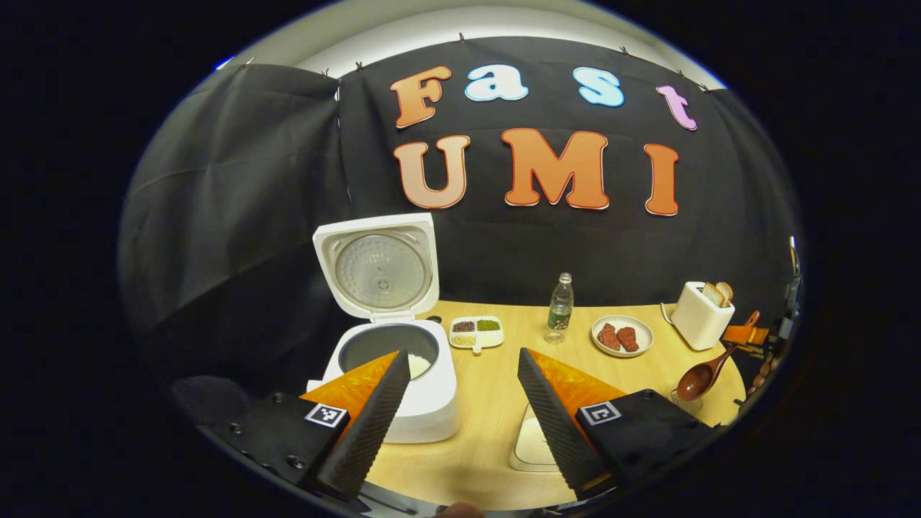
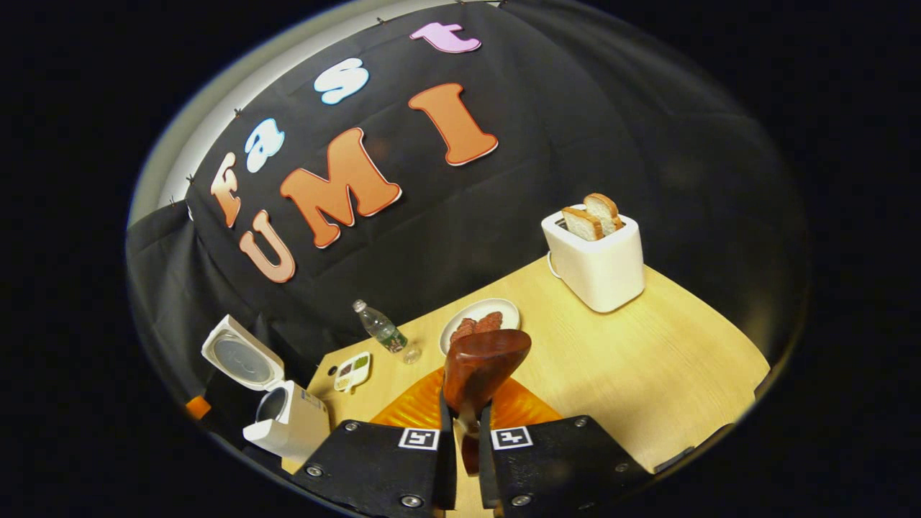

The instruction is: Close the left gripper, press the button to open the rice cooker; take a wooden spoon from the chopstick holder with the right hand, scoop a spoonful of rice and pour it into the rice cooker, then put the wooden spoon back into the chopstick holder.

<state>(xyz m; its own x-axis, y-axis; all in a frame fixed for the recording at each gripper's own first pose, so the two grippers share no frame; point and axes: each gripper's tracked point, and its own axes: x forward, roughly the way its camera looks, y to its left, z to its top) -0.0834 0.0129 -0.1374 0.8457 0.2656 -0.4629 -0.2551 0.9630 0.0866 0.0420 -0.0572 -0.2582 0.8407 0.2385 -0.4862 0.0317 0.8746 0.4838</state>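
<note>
The white rice cooker (image 1: 424,403) stands open with its lid (image 1: 378,266) upright, and white rice lies in the dark pot (image 1: 392,349). My left gripper (image 1: 460,399) hovers open just in front of it, nothing between its fingers. A brown wooden spoon (image 2: 481,367) sticks up from my right gripper (image 2: 466,432), which is shut on the spoon's handle. In the left gripper view that spoon (image 1: 699,379) hangs bowl-down at the table's right edge under the right gripper (image 1: 742,337), above a clear glass holder (image 1: 682,401). The cooker (image 2: 291,424) lies far left in the right gripper view.
A white toaster (image 1: 701,315) with bread, a plate of meat (image 1: 622,336), a water bottle (image 1: 560,306) and a divided dish (image 1: 476,332) line the back of the wooden table (image 2: 647,374). A white container (image 1: 531,446) sits under my left gripper.
</note>
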